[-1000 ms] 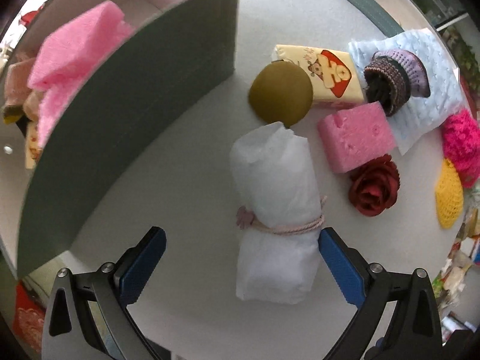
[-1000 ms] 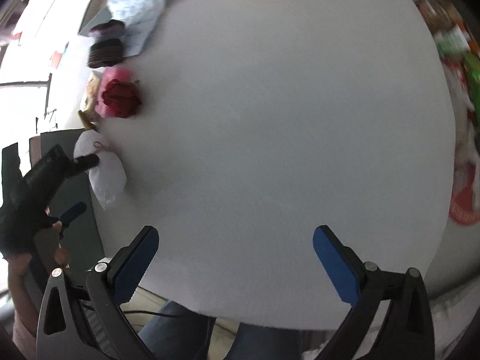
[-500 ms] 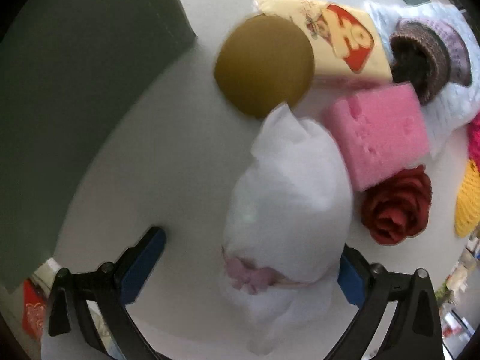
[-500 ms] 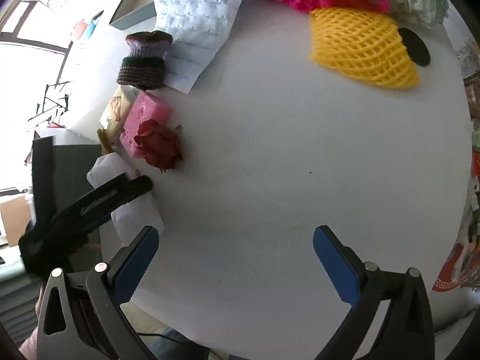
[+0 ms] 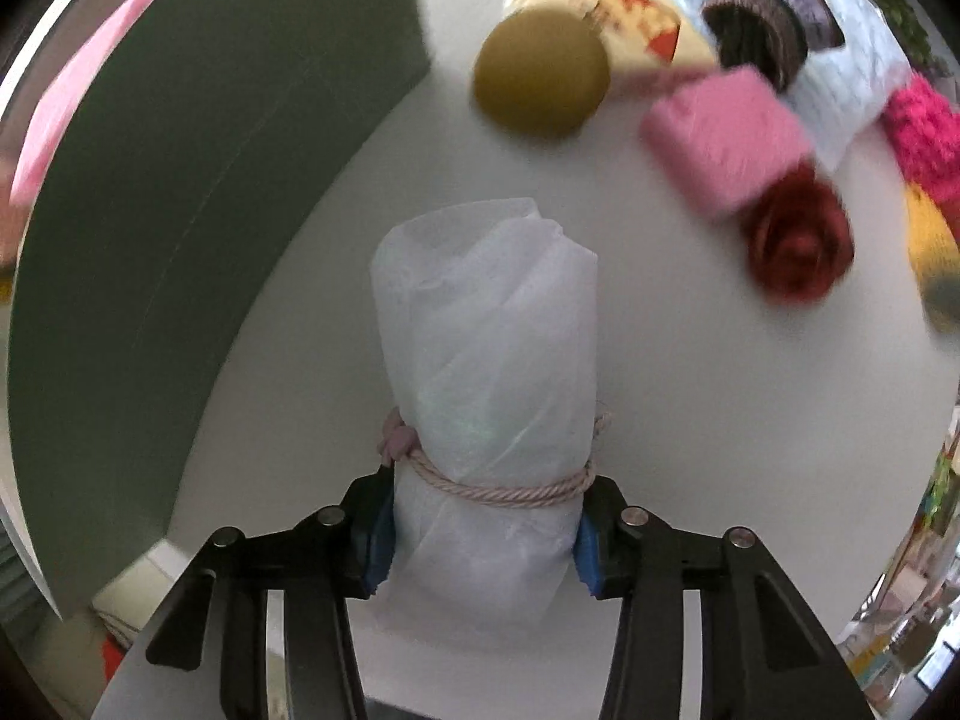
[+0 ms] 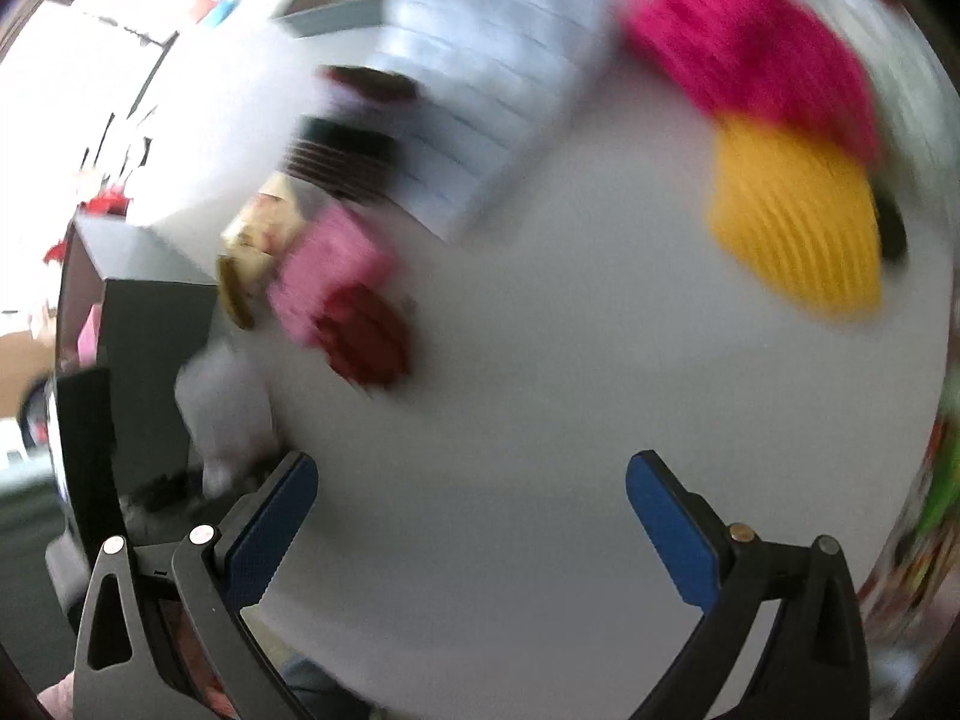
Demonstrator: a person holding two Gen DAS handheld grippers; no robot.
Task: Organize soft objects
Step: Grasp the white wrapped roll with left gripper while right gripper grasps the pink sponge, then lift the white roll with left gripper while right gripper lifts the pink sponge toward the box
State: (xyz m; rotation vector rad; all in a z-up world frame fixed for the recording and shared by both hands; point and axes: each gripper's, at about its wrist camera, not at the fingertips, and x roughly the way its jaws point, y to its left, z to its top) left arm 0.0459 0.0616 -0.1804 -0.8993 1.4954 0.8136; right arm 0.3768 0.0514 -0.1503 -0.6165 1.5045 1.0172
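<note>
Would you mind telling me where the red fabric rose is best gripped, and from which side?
Probably across the red rose bloom's middle, from above: it looks compact and rounded. Set the pads on its open-table sides, since the pink sponge block touches one edge. The right tongs are open and empty.

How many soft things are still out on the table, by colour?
White: 1, tied tissue bundle
Pink: 2, foam block, fuzzy magenta knit
Red: 1, fabric rose
Yellow: 1, foam net
Olive: 1, round pad
Purple-brown: 1, knit cup
Total: 7

I closed my left gripper on the white tissue roll, which had lain loose between its wide-apart pads.
</note>
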